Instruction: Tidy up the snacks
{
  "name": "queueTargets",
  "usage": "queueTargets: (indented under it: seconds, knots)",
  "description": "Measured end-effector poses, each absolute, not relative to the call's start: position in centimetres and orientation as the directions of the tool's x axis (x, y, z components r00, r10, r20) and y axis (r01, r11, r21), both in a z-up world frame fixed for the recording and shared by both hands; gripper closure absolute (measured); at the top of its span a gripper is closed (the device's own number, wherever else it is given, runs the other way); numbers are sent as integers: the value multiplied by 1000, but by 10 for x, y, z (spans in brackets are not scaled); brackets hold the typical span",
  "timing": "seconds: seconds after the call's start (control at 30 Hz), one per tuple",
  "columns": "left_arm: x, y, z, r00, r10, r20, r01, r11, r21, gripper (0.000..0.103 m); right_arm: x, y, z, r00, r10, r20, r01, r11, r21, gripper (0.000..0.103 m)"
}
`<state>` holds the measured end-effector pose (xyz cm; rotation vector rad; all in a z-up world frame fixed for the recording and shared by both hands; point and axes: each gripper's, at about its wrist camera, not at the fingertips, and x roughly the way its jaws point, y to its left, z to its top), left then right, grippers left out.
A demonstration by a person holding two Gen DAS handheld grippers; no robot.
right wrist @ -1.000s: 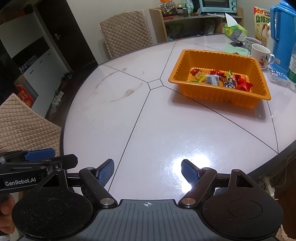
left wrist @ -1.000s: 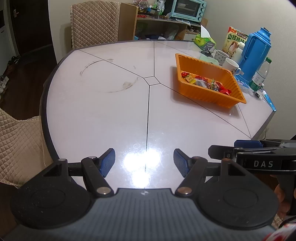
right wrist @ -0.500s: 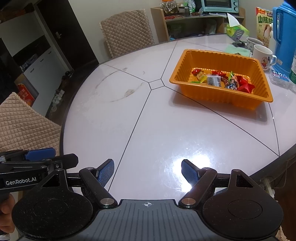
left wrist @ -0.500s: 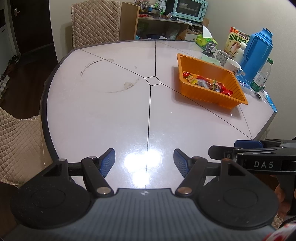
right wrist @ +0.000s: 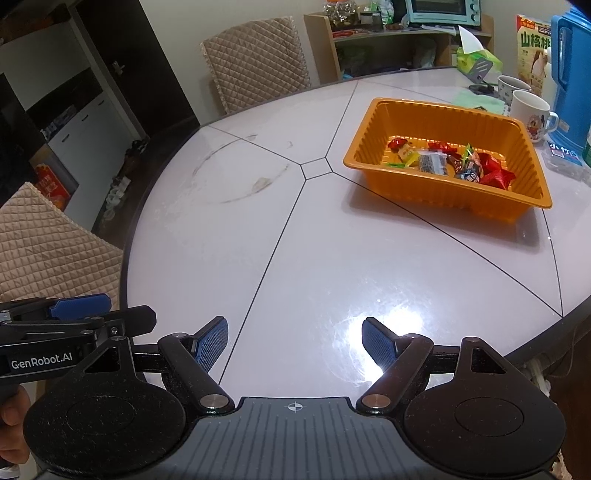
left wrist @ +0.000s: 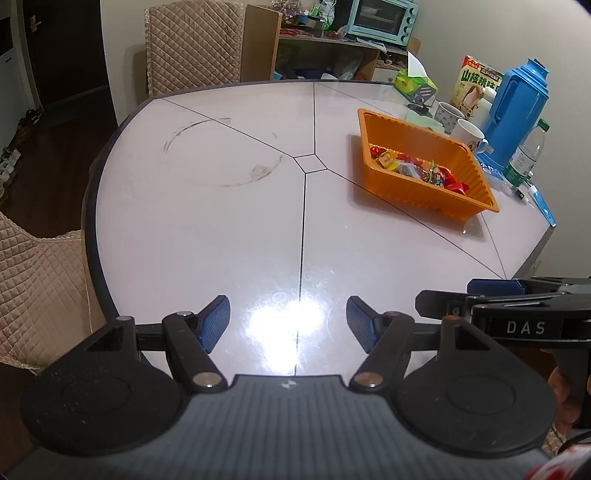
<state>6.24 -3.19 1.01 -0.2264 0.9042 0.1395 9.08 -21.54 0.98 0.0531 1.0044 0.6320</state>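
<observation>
An orange plastic tray [left wrist: 413, 186] [right wrist: 373, 146] stands on the far right part of the round white table [left wrist: 221, 221] [right wrist: 332, 266]. Several wrapped snacks [left wrist: 424, 170] [right wrist: 454, 162] lie together on its floor. My left gripper [left wrist: 289, 317] hovers open over the table's near edge, nothing between its blue pads. My right gripper [right wrist: 294, 339] is open too and empty, well short of the tray. Each gripper shows at the edge of the other's view, side by side.
Behind the tray stand two mugs [right wrist: 528, 110], a blue thermos jug [left wrist: 515, 96], a water bottle [left wrist: 526, 155], a snack box [left wrist: 476, 85] and a tissue box [left wrist: 415, 85]. Quilted chairs [left wrist: 192, 44] [right wrist: 48, 243] flank the table. A shelf with a toaster oven [left wrist: 380, 16] is behind.
</observation>
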Motion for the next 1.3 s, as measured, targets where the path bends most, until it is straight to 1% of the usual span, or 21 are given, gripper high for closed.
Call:
queueTargets:
  seconds: [1.3]
  knots:
    - [93, -21, 6, 603, 50, -796, -263, 955, -138, 35, 129, -207, 4, 342, 531, -775, -501, 801, 328, 24]
